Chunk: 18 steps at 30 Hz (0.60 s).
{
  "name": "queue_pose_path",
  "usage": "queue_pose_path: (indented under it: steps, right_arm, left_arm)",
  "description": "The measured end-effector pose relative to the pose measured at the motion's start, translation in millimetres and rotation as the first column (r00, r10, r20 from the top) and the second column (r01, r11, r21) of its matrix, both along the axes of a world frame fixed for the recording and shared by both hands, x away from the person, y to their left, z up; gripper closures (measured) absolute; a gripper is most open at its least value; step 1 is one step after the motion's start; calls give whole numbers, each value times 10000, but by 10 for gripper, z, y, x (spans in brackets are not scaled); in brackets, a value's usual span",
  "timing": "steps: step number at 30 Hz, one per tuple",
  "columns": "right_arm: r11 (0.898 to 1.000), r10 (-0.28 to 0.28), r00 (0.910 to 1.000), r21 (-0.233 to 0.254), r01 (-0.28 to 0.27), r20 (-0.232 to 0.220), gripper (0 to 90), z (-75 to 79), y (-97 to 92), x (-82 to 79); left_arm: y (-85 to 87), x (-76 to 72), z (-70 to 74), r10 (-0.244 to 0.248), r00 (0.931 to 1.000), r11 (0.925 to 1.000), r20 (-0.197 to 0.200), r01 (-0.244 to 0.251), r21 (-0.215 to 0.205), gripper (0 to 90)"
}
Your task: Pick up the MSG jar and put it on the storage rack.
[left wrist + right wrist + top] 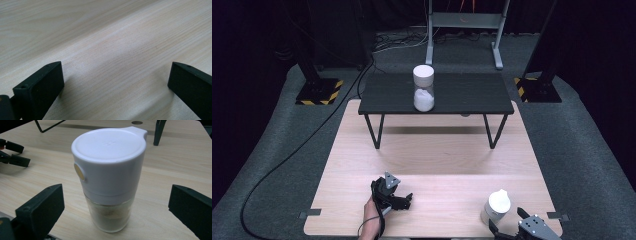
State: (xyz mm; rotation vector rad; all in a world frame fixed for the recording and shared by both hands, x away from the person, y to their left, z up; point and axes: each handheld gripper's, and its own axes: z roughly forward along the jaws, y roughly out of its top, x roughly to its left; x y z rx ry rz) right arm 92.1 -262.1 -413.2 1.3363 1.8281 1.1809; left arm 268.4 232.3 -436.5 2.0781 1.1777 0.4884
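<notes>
A jar (109, 167) with a white flip lid and a clear glass base holding a little beige powder stands upright on the light wood table (165, 170). My right gripper (116, 188) is open, one jaw on each side of the jar and neither touching it. From above, the same jar (498, 205) stands near the front right edge with the right gripper (508, 222) just behind it. A hand holds my left gripper (408, 200) low over bare wood at the front centre, open and empty (116, 65). It also appears as the left gripper (12, 152) at the far left.
A small black metal-legged table (462, 92) stands on the far half of the wood table. On it is a second white-lidded jar (423, 89) with white powder. Dark carpet, cables and stand legs surround the table.
</notes>
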Motion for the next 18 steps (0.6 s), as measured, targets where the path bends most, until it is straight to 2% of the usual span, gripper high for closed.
queue_pose_path:
  steps: [12,15,18]
  right_arm:
    - [9994,147,9999,-327,-146,22,0,66,125,26]
    - [9988,219,9997,-447,-216,72,0,102,148,36]
    - [9985,232,9997,-490,-226,124,0,119,154,36]
  left_arm:
    - [-8,-6,-4,10,10000,10000,32,-10,29,2]
    - [33,17,-3,-214,9998,9998,32,214,28,1]
    - [64,22,-4,-162,9999,9999,31,161,29,1]
